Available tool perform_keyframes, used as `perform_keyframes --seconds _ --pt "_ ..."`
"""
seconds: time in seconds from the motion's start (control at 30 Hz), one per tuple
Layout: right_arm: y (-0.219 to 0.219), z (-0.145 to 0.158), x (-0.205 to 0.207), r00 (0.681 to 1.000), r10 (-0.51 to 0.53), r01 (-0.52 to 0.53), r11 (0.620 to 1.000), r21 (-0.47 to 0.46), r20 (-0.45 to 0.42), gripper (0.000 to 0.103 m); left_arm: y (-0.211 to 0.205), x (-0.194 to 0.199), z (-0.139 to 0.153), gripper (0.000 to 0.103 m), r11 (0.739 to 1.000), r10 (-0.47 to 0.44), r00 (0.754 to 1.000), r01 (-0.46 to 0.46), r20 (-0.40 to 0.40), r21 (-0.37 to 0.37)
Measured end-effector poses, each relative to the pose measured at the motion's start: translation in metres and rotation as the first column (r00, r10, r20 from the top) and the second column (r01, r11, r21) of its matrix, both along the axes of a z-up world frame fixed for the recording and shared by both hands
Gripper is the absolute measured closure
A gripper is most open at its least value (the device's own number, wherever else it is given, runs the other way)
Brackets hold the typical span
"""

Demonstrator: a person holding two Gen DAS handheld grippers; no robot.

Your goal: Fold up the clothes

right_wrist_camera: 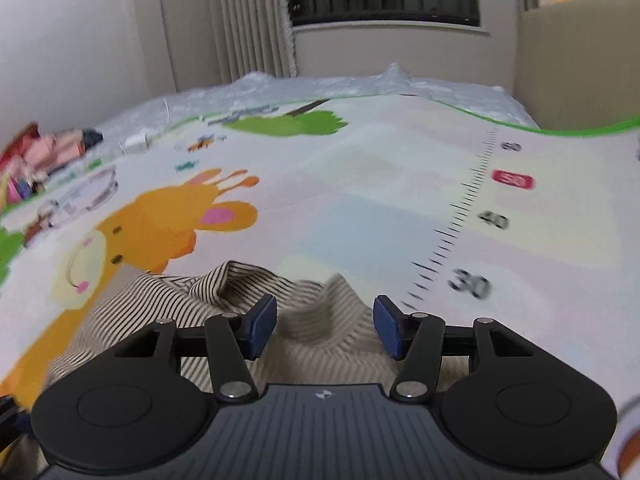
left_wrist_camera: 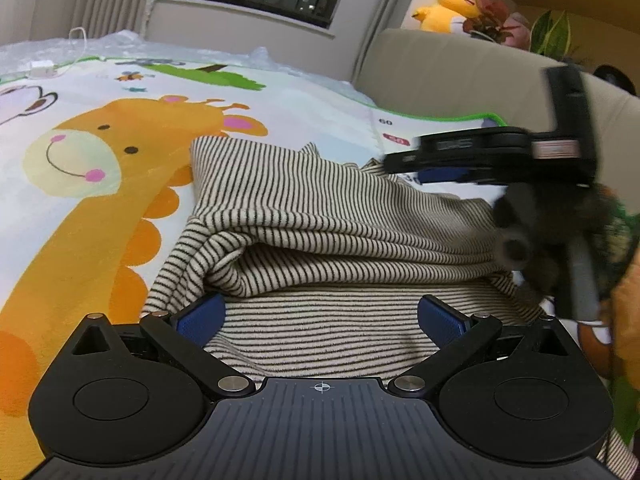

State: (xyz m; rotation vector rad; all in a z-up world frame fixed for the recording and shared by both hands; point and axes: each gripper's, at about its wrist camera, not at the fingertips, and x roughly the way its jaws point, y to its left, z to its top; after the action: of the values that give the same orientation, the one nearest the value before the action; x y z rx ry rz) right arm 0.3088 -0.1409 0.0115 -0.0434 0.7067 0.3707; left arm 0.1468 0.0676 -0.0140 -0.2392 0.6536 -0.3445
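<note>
A cream shirt with thin dark stripes lies folded over itself on a play mat printed with a giraffe. My left gripper hovers low over the shirt's near edge. It is open wide, and only flat cloth shows between its blue pads. My right gripper is open above a bunched ridge of the striped shirt, and its pads do not press the cloth. In the left wrist view the right gripper is a blurred shape over the shirt's far right corner.
The mat carries a printed ruler scale on its right side. A beige sofa stands behind it, with a yellow plush toy on top. Clear plastic wrap and a white cable lie at the far edge, and colourful clutter at far left.
</note>
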Motion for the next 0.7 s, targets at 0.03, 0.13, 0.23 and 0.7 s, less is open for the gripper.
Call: perform_keyframes --seconds 0.03,0.13,0.23,0.7 --pt "0.008 -0.006 0.008 1.000 0.003 -0.003 1.000 -0.021 -0.017 0.048 0.001 0.000 0.000 0.000 1.000 0.000 1.000 0.000 0.001 -0.009" --pt "0.026 -0.022 0.021 1.000 -0.002 0.000 0.994 -0.111 -0.016 0.062 0.003 0.000 0.000 0.000 1.000 0.000 1.000 0.000 0.000 -0.024" --pt "0.023 -0.019 0.015 1.000 -0.015 0.015 0.995 -0.097 0.009 0.096 0.002 0.000 0.000 0.000 1.000 0.001 1.000 -0.001 -0.005 -0.021" --pt "-0.042 0.075 -0.138 0.984 0.075 -0.096 0.988 0.125 0.162 0.103 0.047 -0.038 0.061 0.000 0.982 0.055 0.993 -0.034 0.107 -0.185"
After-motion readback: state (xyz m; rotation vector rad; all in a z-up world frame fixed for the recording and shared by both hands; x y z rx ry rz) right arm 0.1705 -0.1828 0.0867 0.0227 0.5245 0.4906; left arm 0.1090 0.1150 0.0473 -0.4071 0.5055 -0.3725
